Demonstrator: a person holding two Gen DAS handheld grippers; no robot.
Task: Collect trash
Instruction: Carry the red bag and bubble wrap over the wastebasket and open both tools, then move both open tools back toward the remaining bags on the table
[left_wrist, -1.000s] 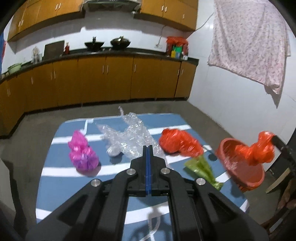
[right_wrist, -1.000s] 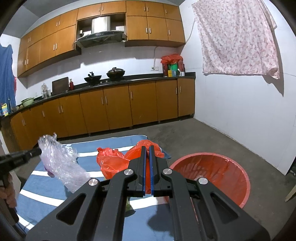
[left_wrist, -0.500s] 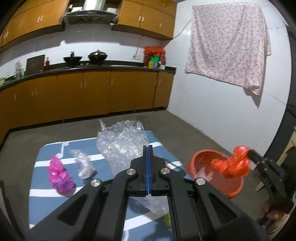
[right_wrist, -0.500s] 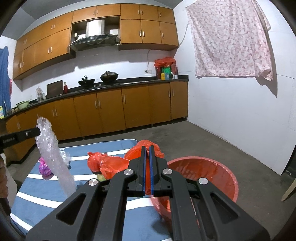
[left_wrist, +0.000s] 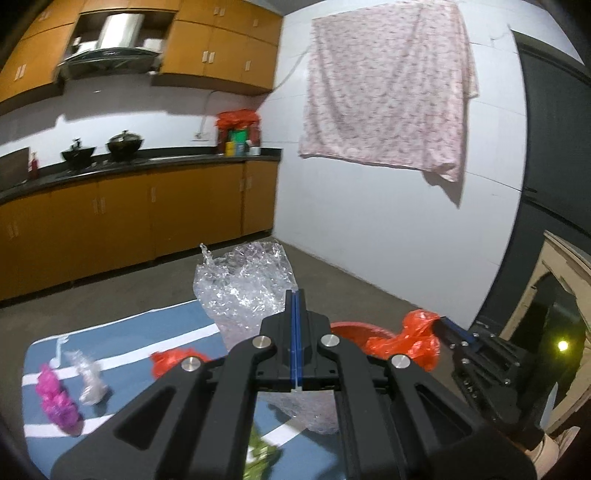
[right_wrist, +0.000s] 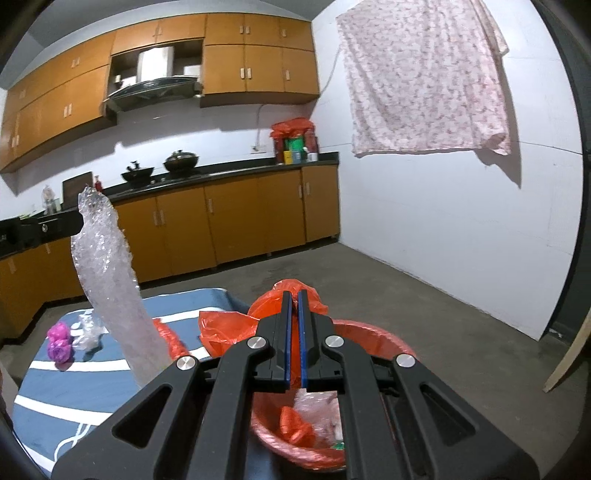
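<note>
At far left on the striped blue mat (right_wrist: 92, 384), a pink bag (right_wrist: 59, 341) lies just beside a small clear wad (right_wrist: 86, 332). Next right, the left gripper (left_wrist: 296, 295) is clenched on a clear plastic sheet (left_wrist: 247, 288); in the right view the sheet (right_wrist: 110, 280) hangs in a long strip above the mat, pinched at its top. A green scrap (left_wrist: 258, 452) shows on the mat below this gripper. Further right, another orange bag (right_wrist: 218, 326) lies on the mat near the basin. The right gripper (right_wrist: 292, 295) is clenched on an orange bag (right_wrist: 306, 295), held over the near rim of the red basin (right_wrist: 373, 339). Inside the basin lie orange and clear scraps (right_wrist: 310, 417). In the left view, that gripper (left_wrist: 447, 325) holds its bag (left_wrist: 410, 341) beside the basin's rim (left_wrist: 351, 328).
</note>
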